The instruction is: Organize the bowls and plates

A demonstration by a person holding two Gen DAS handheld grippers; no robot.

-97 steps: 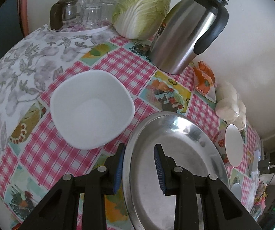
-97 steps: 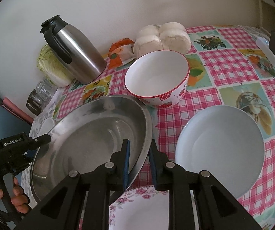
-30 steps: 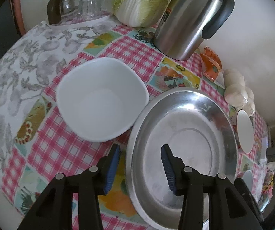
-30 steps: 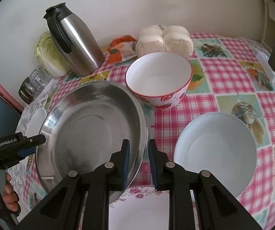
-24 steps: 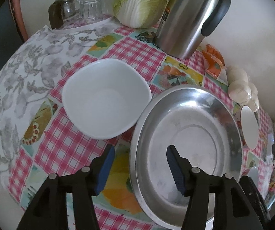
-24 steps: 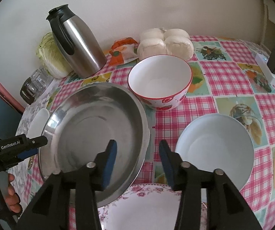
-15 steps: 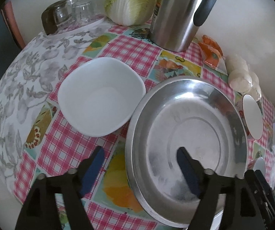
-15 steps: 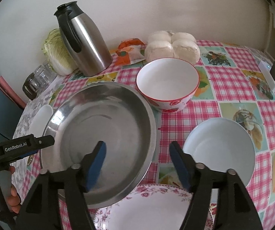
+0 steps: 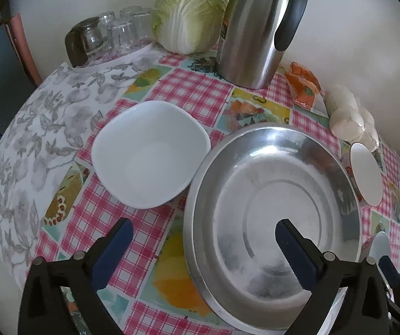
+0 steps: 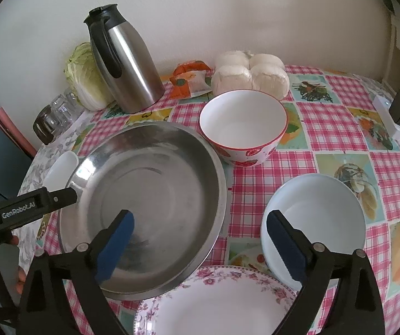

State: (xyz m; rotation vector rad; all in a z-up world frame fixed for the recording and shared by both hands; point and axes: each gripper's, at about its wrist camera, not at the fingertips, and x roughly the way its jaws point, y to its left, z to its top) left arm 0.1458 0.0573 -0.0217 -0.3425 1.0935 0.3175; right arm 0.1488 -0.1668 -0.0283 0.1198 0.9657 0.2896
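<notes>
A large steel basin (image 9: 272, 212) (image 10: 144, 201) rests on the checked tablecloth. A square white bowl (image 9: 149, 153) sits to its left; its edge shows in the right wrist view (image 10: 60, 164). A red-rimmed bowl (image 10: 243, 125) stands behind the basin, a pale blue bowl (image 10: 314, 217) to its right, a floral plate (image 10: 216, 304) in front. My left gripper (image 9: 202, 234) is open wide, straddling the basin's near-left rim without touching it. My right gripper (image 10: 200, 231) is open wide above the basin's right rim, holding nothing.
A steel thermos jug (image 9: 258, 28) (image 10: 127, 67), a cabbage (image 9: 191, 8), upturned glasses on a tray (image 9: 107, 39), an orange packet (image 9: 303, 86) and bagged white buns (image 10: 250, 75) line the wall. A white power strip (image 10: 389, 117) lies at the far right.
Both grippers have let go of the steel basin's rim and opened wide. The basin now rests flat on the table, and both grippers have drawn back a little.
</notes>
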